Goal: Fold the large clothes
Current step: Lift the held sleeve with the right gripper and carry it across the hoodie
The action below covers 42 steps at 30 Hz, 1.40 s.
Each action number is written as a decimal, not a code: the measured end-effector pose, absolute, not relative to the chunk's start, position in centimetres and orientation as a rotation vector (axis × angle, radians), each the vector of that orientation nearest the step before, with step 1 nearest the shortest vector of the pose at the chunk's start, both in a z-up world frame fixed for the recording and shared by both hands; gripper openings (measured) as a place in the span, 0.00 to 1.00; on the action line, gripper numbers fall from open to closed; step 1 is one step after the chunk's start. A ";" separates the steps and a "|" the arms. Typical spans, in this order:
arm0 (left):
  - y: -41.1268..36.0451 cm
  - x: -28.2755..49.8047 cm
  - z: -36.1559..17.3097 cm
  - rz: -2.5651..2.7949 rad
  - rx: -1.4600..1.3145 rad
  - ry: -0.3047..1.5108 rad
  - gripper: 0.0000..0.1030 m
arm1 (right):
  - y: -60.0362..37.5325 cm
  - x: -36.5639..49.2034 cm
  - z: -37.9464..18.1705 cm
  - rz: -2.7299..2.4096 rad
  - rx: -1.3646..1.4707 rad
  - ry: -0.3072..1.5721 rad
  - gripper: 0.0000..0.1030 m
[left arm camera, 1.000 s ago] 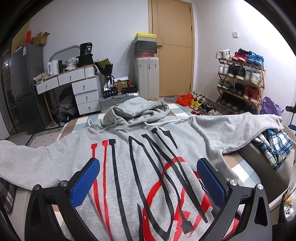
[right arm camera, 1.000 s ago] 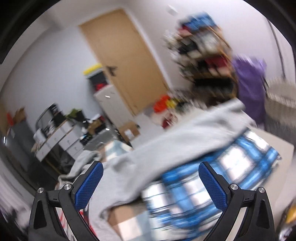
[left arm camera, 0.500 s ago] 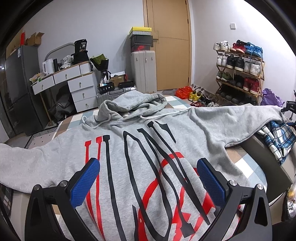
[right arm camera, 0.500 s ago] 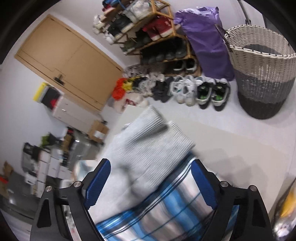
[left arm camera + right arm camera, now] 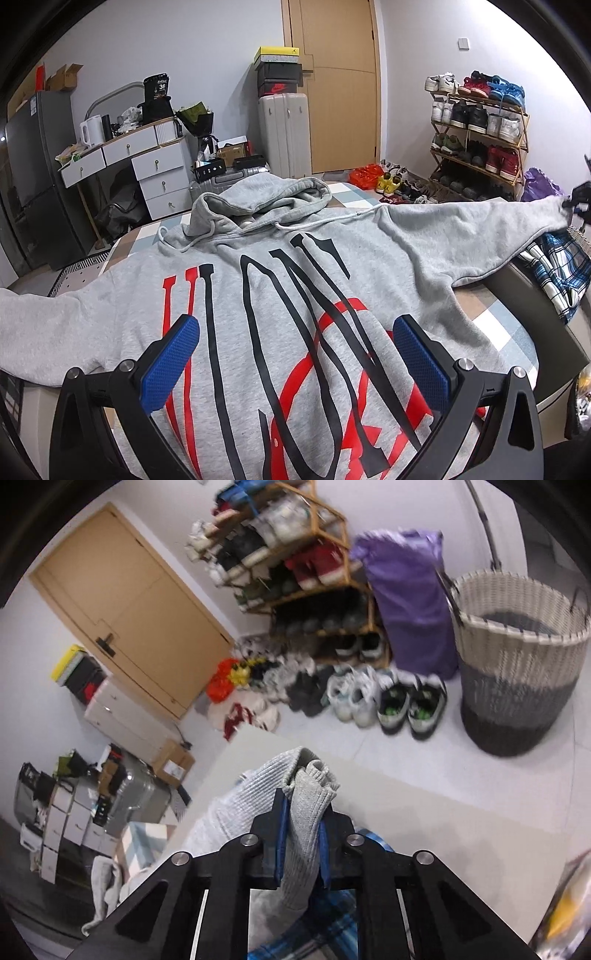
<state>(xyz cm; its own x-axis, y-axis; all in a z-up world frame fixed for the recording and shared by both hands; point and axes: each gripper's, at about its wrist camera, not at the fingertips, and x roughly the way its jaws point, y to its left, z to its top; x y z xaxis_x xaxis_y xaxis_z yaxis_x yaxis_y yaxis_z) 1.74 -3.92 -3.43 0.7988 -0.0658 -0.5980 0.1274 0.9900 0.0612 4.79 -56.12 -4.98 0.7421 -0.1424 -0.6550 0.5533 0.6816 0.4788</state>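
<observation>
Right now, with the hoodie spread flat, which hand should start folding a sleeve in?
Right, probably. The right gripper has just closed on the sleeve cuff, so it can carry that sleeve over the grey hoodie. The left gripper hovers open above the print, holding nothing.

Hoodie (image 5: 280,302) of soft matt grey fleece, its cuff (image 5: 314,805) ribbed knit; tongs' pads (image 5: 170,363) of blue knurled rubber; basket (image 5: 517,672) of woven wicker; door (image 5: 340,85) of smooth wood.

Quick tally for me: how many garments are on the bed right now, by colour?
Grey: 1, the hoodie, its sleeve cuff clamped in the right gripper.
Blue-and-white plaid: 1, the plaid garment lying at the bed's far right edge.
Total: 2
</observation>
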 end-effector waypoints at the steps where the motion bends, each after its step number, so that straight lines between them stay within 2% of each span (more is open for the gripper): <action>1: -3.9 1.7 -3.4 -0.101 0.101 0.634 0.99 | -55.7 4.6 -3.9 -0.428 0.688 0.594 0.12; 16: -0.5 1.3 -2.4 -0.039 0.088 0.585 0.99 | -52.6 7.6 8.0 -0.710 0.434 0.464 0.11; 23: 1.8 0.6 -2.2 -0.008 0.079 0.570 0.99 | -48.3 8.7 15.2 -0.748 0.305 0.334 0.11; 32: 4.4 -0.7 -0.9 0.010 0.022 0.530 0.99 | -38.3 10.3 17.7 -0.544 0.225 0.351 0.11; 42: 8.3 -1.6 0.6 0.094 -0.066 0.472 0.99 | -19.2 11.9 19.2 -0.139 0.251 0.421 0.11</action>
<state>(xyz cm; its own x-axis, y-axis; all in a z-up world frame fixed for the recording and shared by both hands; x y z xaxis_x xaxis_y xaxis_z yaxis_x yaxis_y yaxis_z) -1.64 8.31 0.64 0.8864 0.0754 -0.4567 -0.1062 0.9935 -0.0420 11.94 -19.23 19.25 0.9038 -0.0818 -0.4201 0.1850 0.9598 0.2112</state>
